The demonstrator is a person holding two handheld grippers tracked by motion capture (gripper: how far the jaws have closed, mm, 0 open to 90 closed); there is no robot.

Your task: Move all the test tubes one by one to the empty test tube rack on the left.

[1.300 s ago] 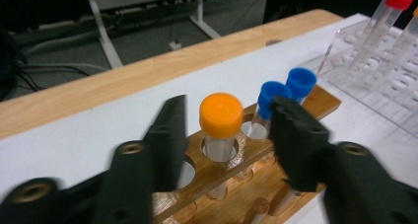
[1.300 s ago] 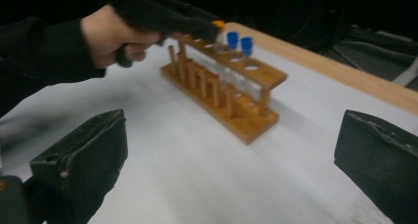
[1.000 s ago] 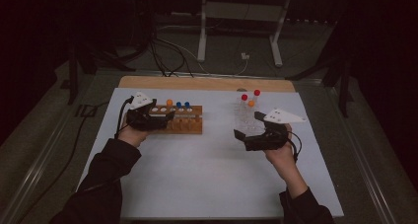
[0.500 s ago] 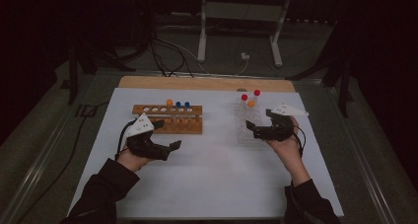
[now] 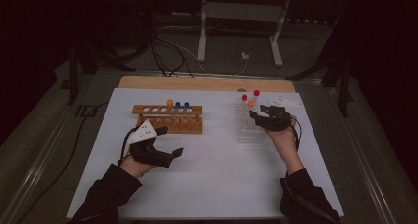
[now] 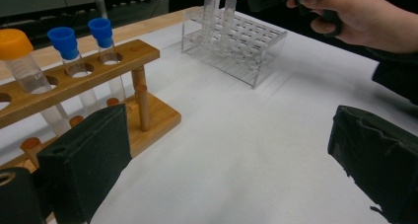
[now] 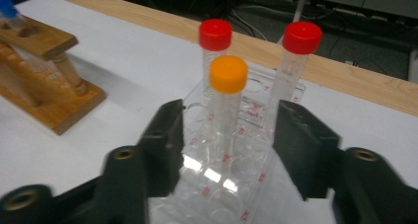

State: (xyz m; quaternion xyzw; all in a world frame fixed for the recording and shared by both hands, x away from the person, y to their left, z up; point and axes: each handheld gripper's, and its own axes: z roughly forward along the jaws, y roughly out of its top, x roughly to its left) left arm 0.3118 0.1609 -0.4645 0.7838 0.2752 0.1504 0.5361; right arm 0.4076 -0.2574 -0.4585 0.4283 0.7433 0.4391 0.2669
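Your right gripper (image 7: 226, 135) has just been closing around the orange-capped tube (image 7: 227, 110), pads not yet touching; centre it, then squeeze. Left gripper (image 6: 231, 169) hangs open.

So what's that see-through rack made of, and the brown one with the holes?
The see-through rack looks like clear, glossy plastic: the white table shows through it and light glints off its edges. The brown rack looks like smooth, light-brown wood, with round pegs holding up its top board. The tubes look clear too, probably plastic, though glass can't be ruled out.
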